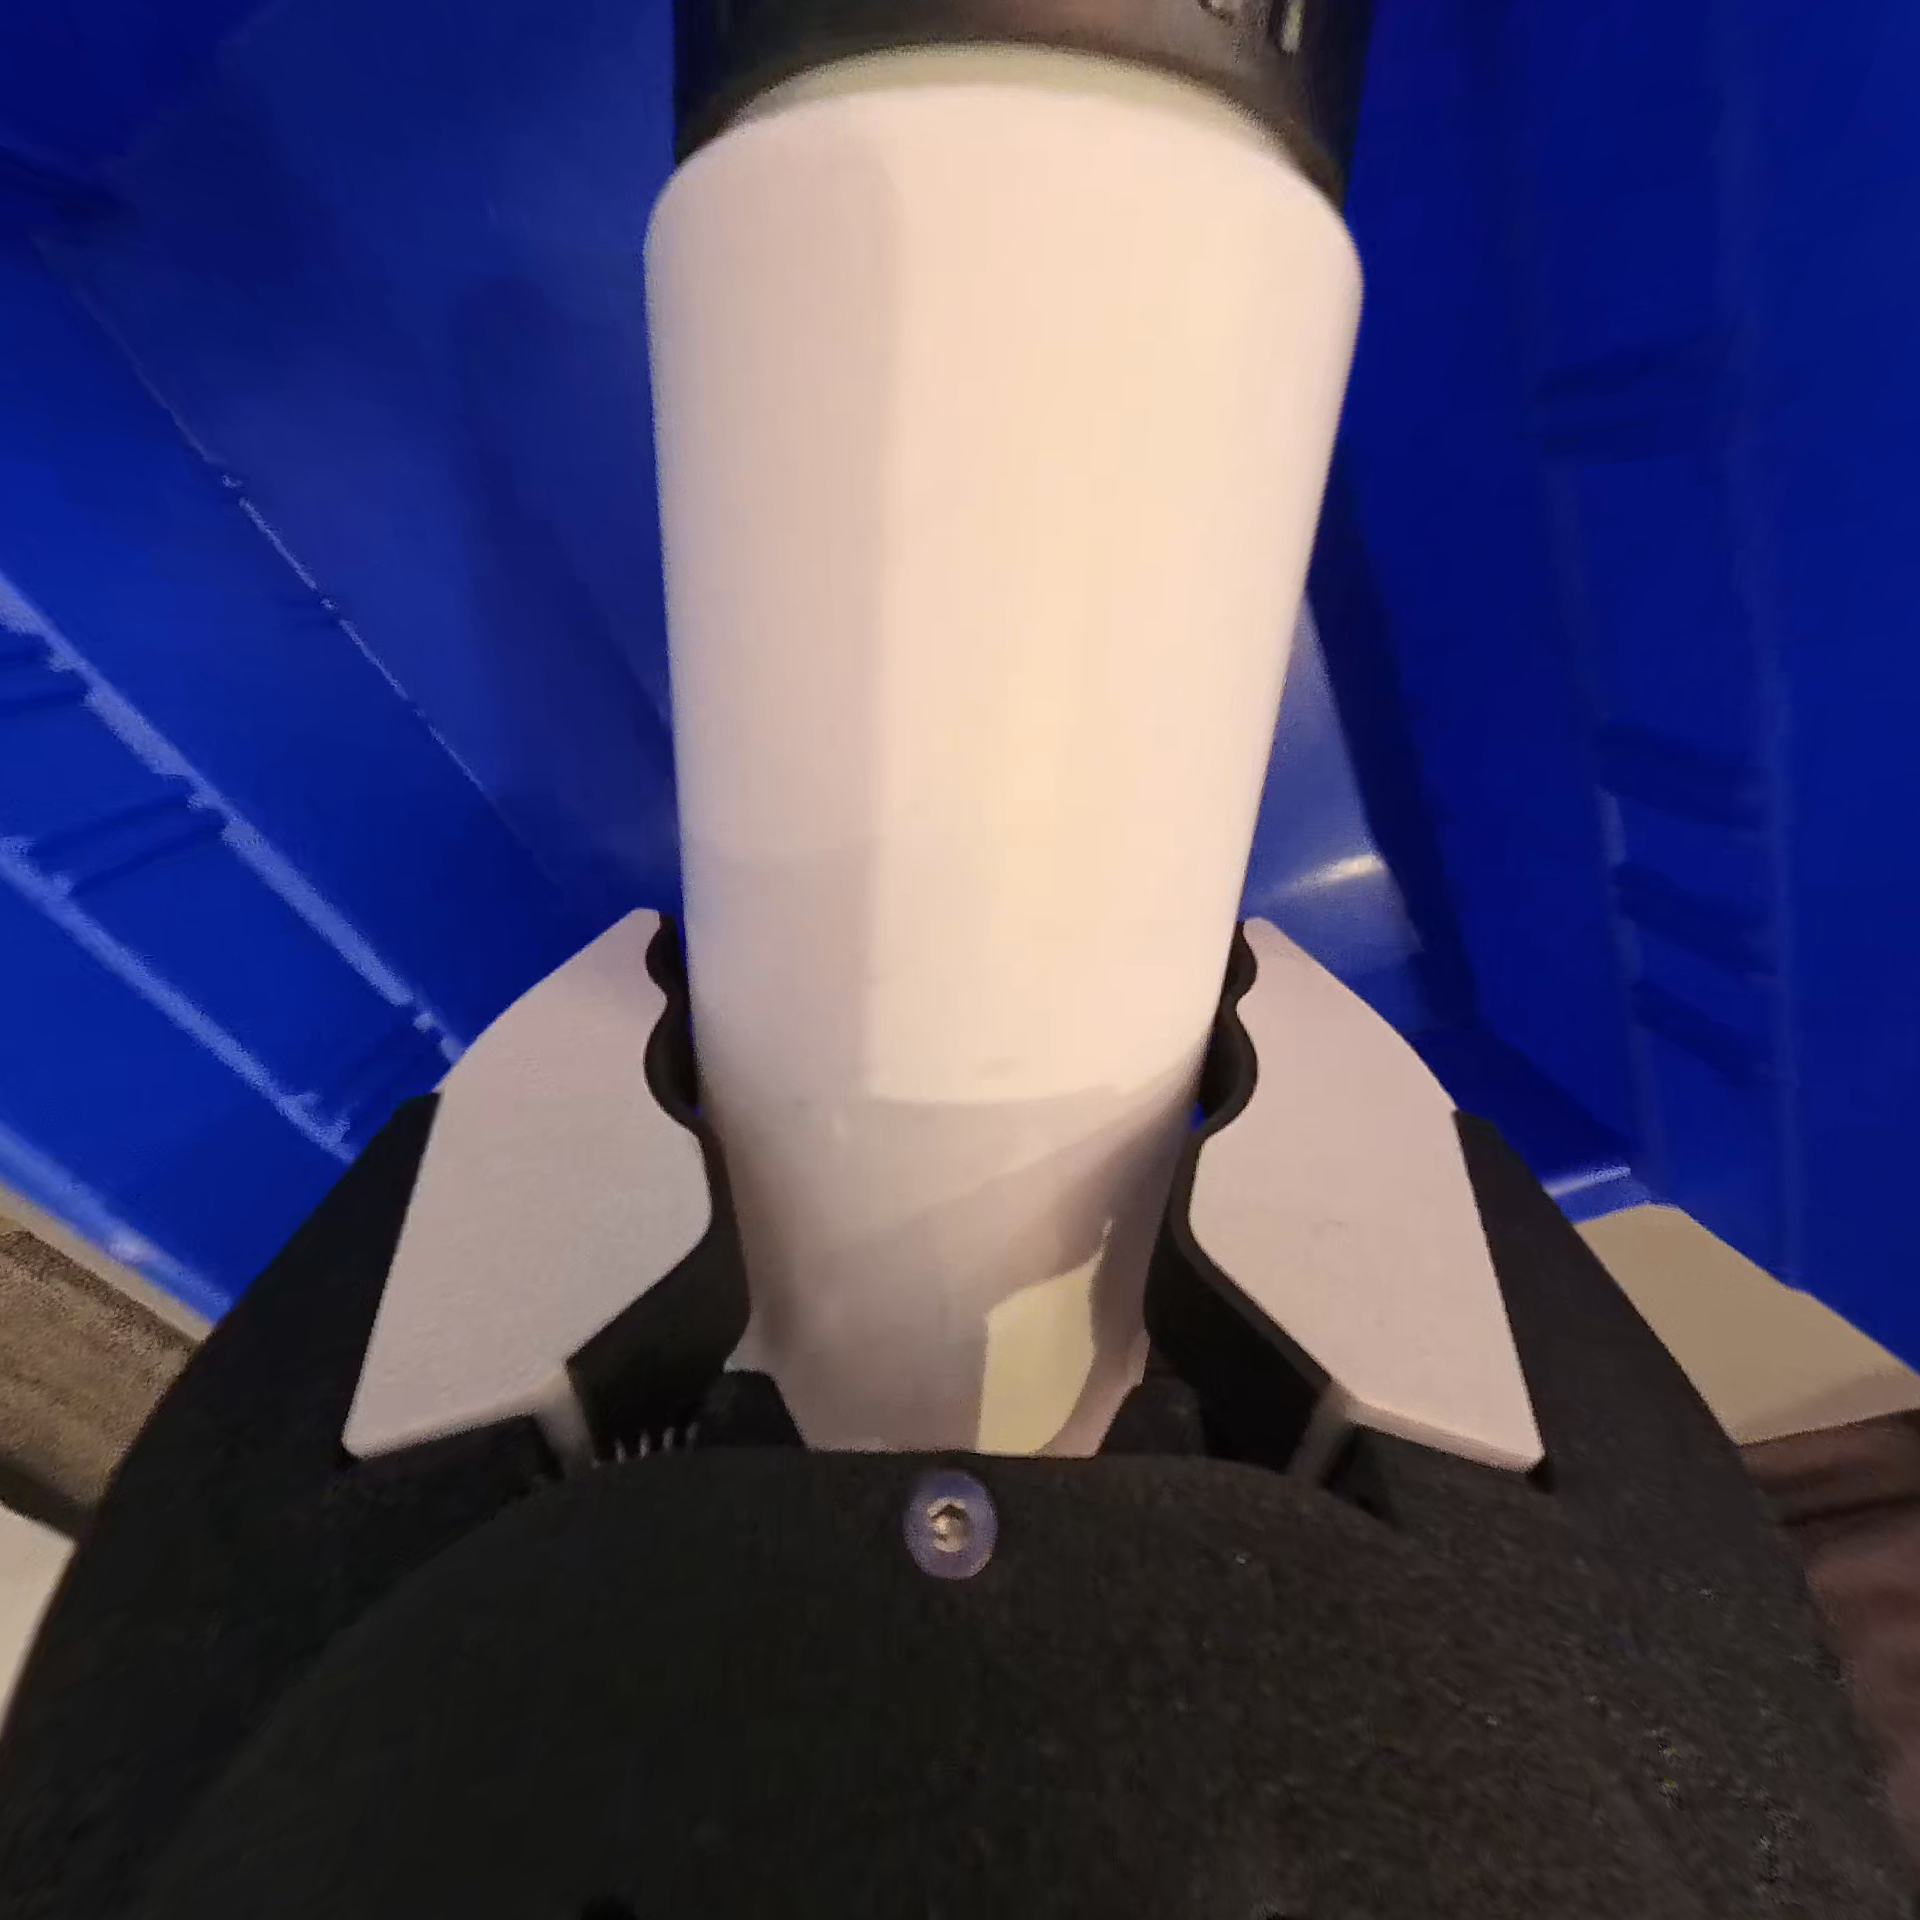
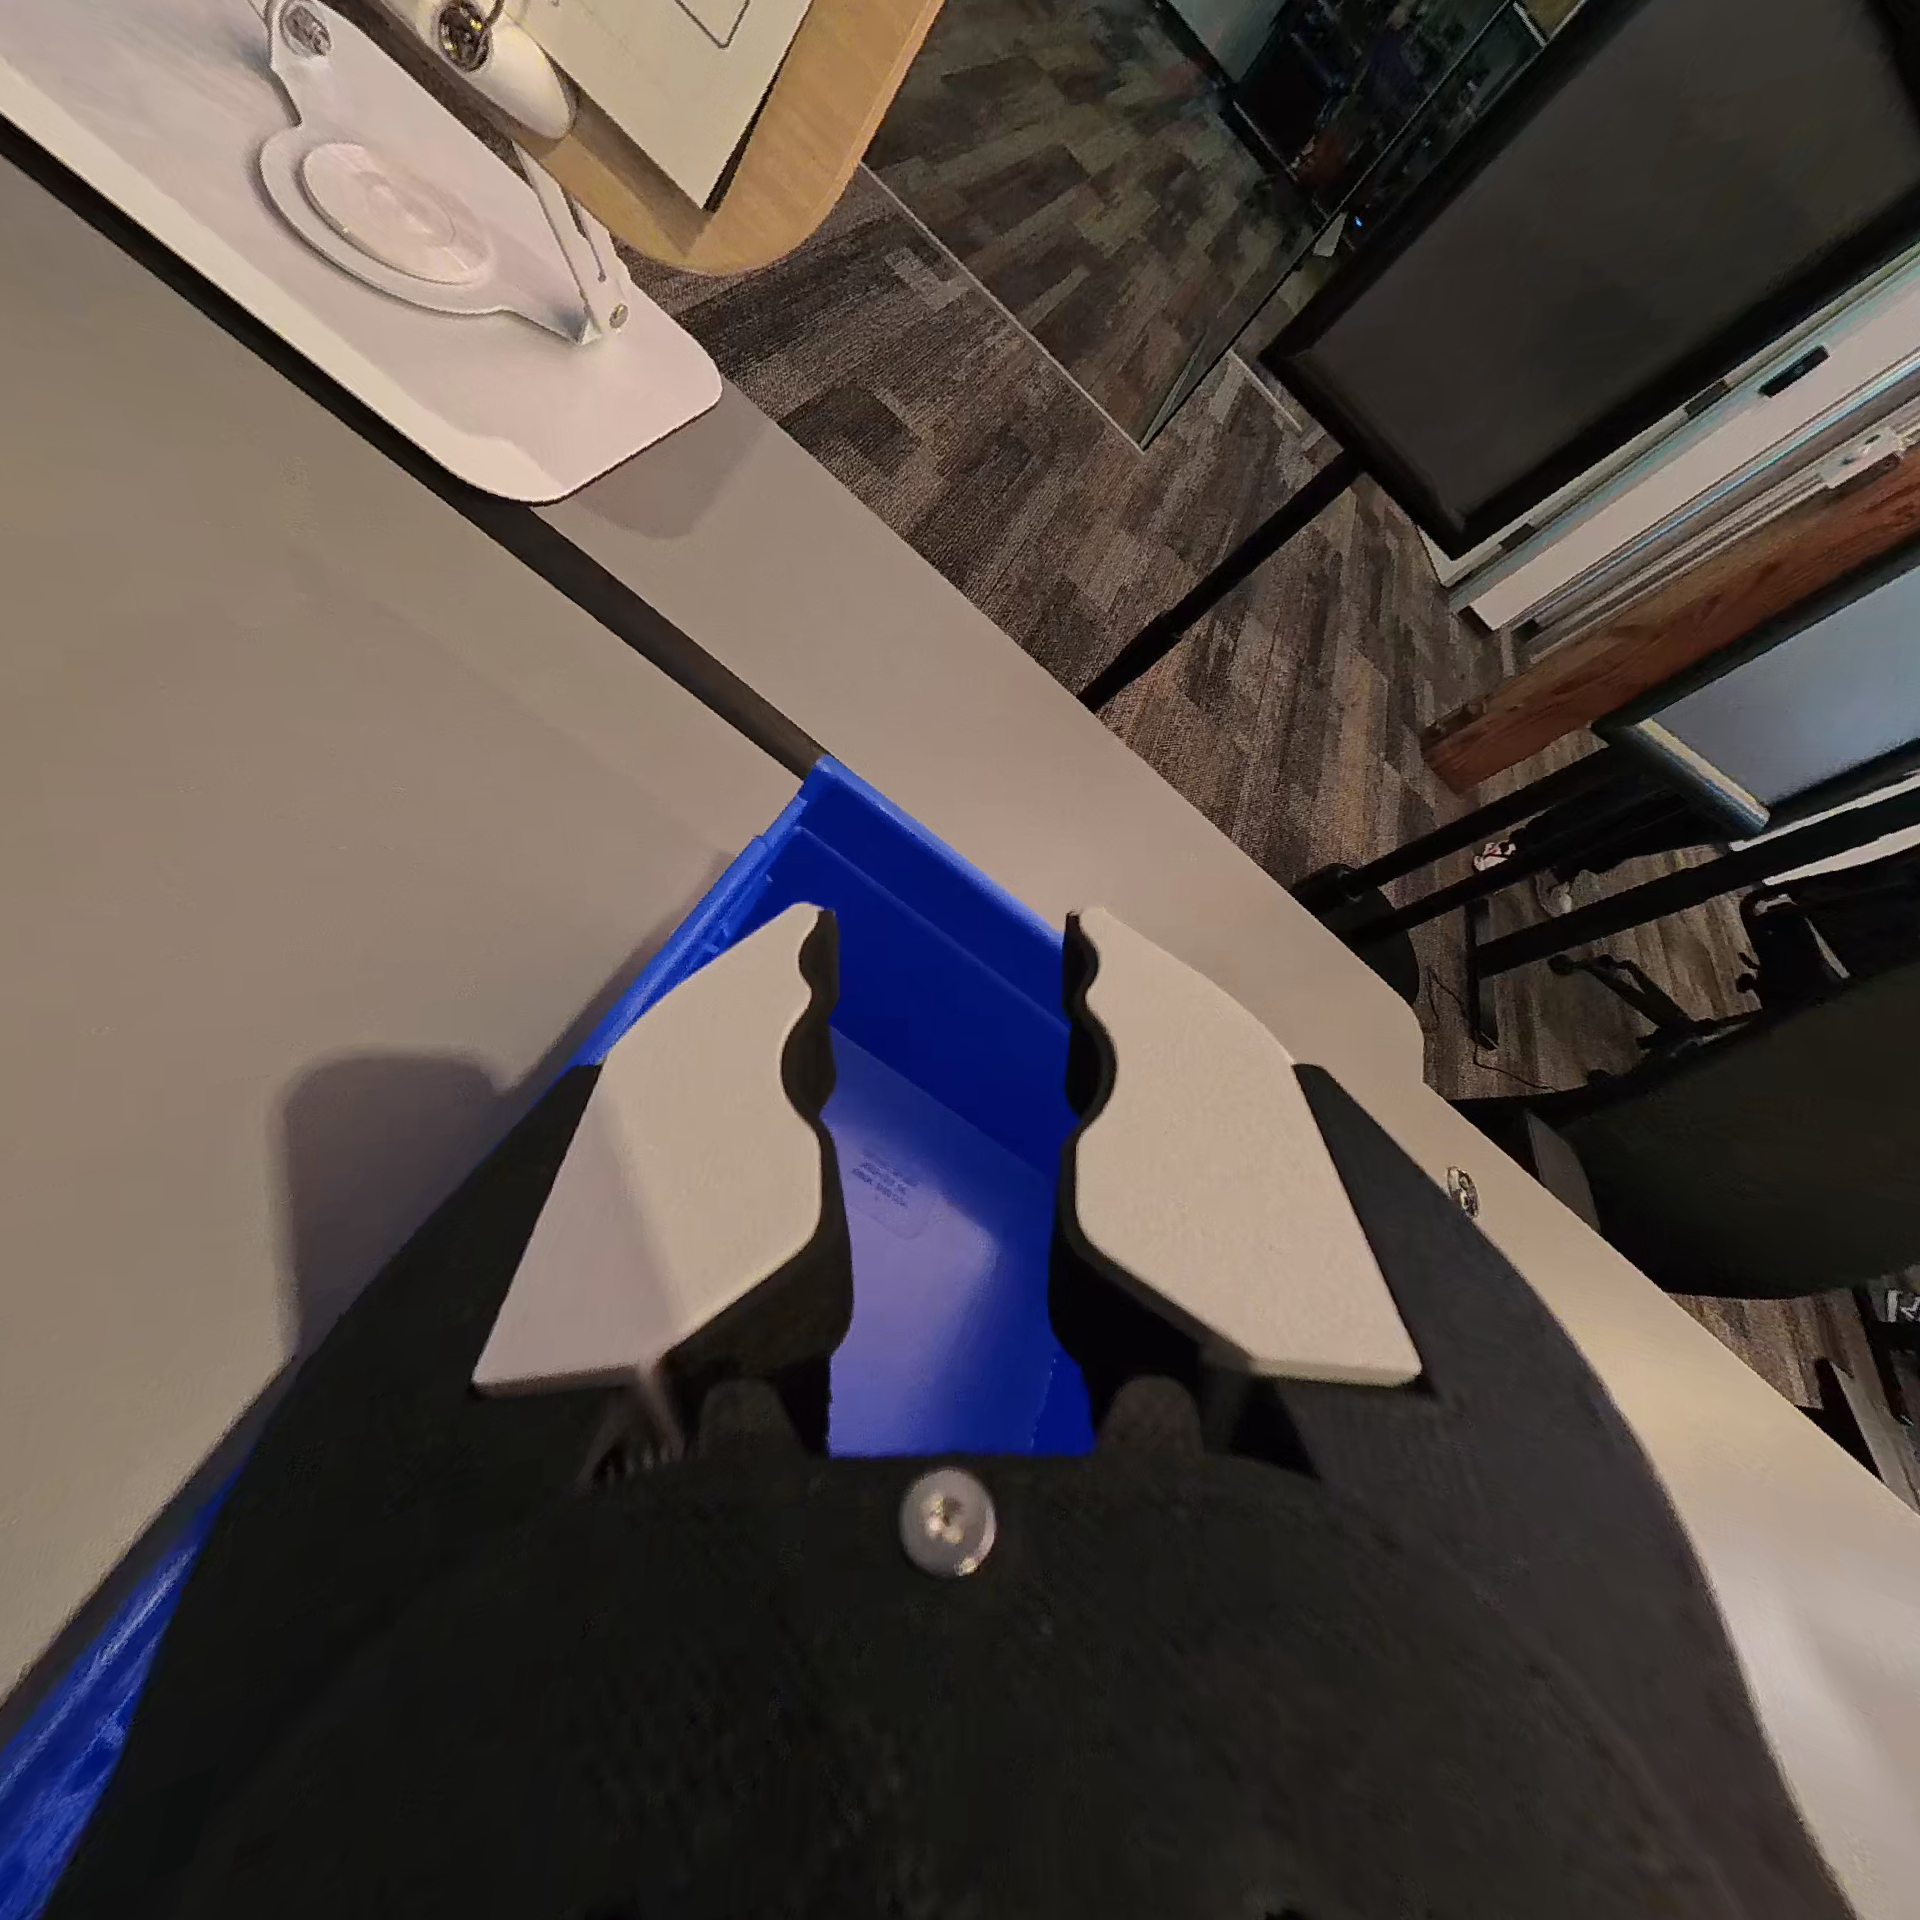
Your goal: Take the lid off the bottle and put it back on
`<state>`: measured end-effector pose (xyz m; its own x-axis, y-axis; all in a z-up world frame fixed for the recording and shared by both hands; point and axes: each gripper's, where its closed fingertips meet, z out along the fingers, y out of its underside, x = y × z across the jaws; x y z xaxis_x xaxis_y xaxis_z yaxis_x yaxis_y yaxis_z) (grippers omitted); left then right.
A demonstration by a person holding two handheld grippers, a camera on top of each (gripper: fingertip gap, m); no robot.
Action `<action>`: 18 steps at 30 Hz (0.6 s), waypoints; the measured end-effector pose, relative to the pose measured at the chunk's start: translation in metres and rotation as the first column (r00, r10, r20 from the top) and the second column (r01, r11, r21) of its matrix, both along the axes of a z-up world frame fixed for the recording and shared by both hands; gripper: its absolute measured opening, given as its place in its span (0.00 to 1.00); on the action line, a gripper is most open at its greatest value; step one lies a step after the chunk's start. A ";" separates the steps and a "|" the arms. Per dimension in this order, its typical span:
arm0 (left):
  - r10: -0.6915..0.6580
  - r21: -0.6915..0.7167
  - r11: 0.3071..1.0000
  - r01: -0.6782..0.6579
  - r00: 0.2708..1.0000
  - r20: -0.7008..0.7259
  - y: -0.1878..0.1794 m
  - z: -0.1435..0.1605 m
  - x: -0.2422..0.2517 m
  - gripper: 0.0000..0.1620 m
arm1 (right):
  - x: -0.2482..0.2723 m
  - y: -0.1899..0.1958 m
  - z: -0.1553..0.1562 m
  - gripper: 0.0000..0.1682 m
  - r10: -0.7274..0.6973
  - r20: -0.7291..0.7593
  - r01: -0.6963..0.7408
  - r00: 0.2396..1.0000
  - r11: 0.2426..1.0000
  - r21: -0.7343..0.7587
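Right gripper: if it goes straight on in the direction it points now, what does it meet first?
Probably the blue bin. The right gripper is open and empty, and only the bin's inner wall and floor show between its fingers. The grey table lies beyond. Depth is unclear.

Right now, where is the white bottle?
In the left wrist view the white bottle fills the centre, clamped low on its body between the left gripper jaws, its black lid at the far end, blue bin behind.

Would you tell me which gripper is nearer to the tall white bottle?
Left. The left gripper is clamped around the tall white bottle; the right gripper hangs open over a blue plastic bin, with no bottle visible.
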<state>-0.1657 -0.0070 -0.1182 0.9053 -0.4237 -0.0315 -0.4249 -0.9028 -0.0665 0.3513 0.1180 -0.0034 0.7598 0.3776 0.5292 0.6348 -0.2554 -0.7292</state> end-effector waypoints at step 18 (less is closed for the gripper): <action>-0.059 0.068 0.996 0.056 0.997 0.052 0.023 -0.009 0.016 0.49 | 0.002 0.003 -0.013 0.25 -0.005 0.051 0.007 0.999 0.999 -0.042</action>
<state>-0.1493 0.0157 -0.1273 0.8806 -0.4736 -0.0129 -0.4700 -0.8699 -0.1493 0.3529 0.1211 -0.0164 0.7344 0.3961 0.5511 0.6694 -0.2890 -0.6844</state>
